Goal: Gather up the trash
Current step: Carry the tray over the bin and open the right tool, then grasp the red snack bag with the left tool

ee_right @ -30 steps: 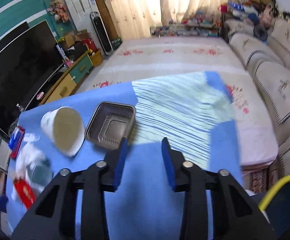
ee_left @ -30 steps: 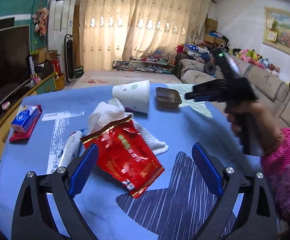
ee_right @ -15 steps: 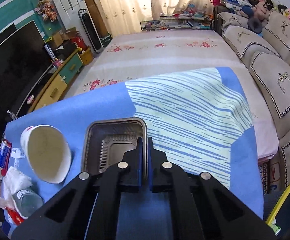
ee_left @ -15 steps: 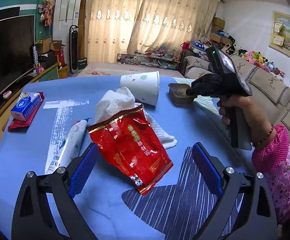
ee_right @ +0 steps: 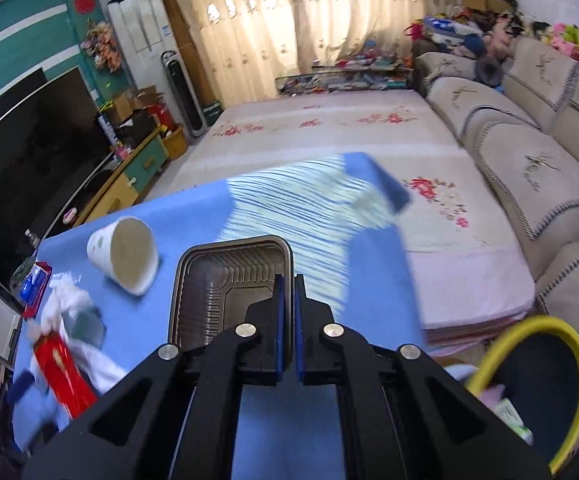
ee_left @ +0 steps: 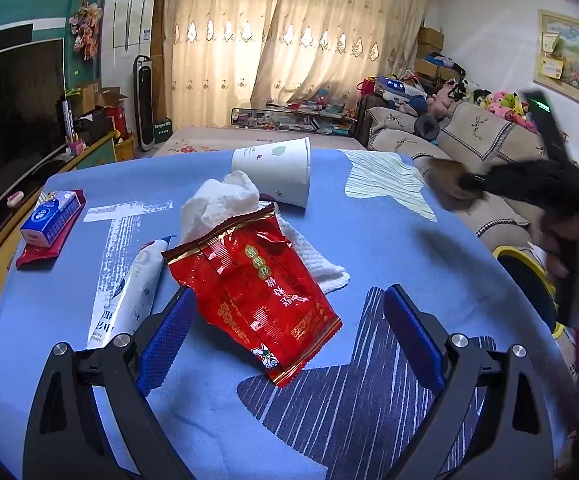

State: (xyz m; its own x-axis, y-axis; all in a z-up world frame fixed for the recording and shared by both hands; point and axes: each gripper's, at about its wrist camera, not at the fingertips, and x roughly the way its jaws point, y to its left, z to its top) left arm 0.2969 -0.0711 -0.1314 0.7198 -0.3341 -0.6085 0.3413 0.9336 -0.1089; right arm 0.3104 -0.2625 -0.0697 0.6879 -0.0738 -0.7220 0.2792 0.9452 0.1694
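Observation:
My left gripper (ee_left: 289, 300) hangs open just above the blue tablecloth, its fingers either side of a red snack wrapper (ee_left: 257, 280). Under the wrapper lie a crumpled white tissue (ee_left: 221, 204) and a white tube (ee_left: 129, 300). A paper cup (ee_left: 277, 170) lies on its side behind them. My right gripper (ee_right: 288, 284) is shut on the near rim of a brown plastic tray (ee_right: 217, 276), held clear of the table. In the left wrist view that tray (ee_left: 445, 184) is a blur past the table's right edge.
A yellow-rimmed bin (ee_right: 545, 322) stands on the floor right of the table, with some rubbish in it. A blue tissue pack (ee_left: 49, 216) on a red packet lies at the table's left. A sofa (ee_right: 529, 168) runs along the right, and a TV cabinet along the left.
My right gripper closed on the tray's rim, then lifted it off the table and carried it right, beyond the edge. The left gripper stayed open over the wrapper.

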